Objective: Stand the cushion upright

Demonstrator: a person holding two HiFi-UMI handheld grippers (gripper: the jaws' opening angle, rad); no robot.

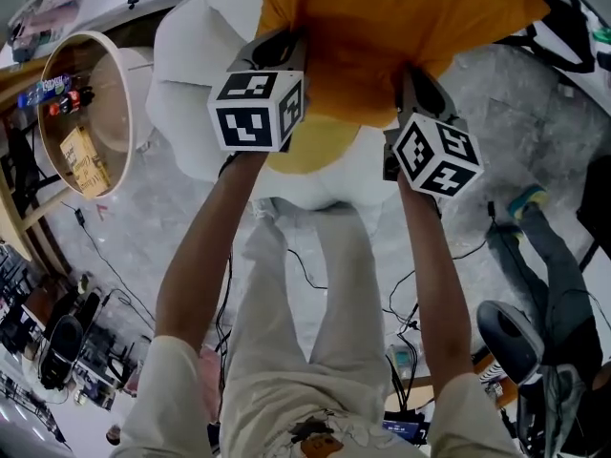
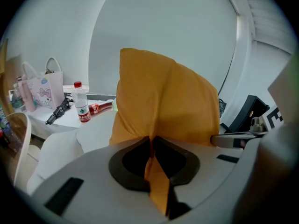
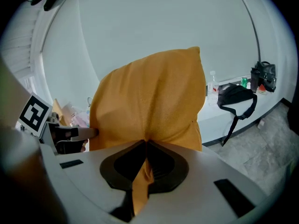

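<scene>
Presently: left gripper (image 2: 150, 143) and right gripper (image 3: 144, 146), each clenched on a fold of the orange cushion (image 1: 382, 27), which stands roughly upright over a white seat (image 1: 191, 93). Likely light, soft, floppy; take hold by pinching fabric along the near edge.

Grey mottled floor (image 1: 535, 113) strewn with cables (image 1: 304, 270) — pale curved wall (image 2: 163, 22) behind.

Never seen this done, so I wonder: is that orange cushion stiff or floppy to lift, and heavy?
The cushion is probably soft: its cover bunches into thin folds where the left tongs and right tongs pinch it. It looks plump beyond them, so likely not very floppy. Two small pinches seem to manage it, so probably light for its size.
</scene>
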